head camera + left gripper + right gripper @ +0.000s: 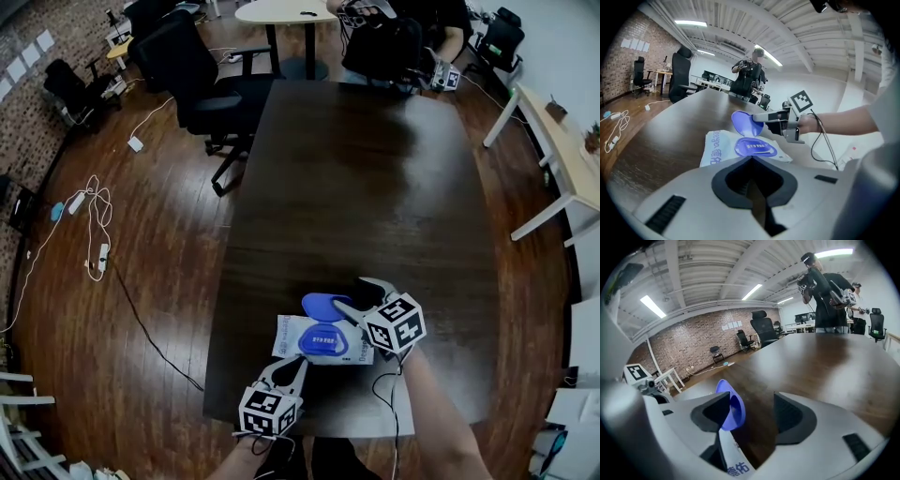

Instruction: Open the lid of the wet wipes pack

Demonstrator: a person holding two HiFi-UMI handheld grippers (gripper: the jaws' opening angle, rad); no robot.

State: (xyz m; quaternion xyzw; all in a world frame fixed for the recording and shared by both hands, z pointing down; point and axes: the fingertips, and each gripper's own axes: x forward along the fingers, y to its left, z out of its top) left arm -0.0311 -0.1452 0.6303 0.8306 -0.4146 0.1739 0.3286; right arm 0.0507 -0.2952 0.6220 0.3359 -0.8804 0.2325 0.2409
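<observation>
Propping blue oval plastic lid [323,305] upright above white soft wet wipes pack [292,336]: right gripper [362,296], jaws spread, lid against one inner pad (hooked, not pinched, by look). Left gripper [292,367] closed, nothing seen between jaws, tips at pack's near edge, likely pinning pack to dark wooden bench [375,187]. Pack lies flat near bench's front edge.

wet wipes pack [732,458]: blue characters, probably 德佑; white print on blue lid base [755,148] too small.
</observation>
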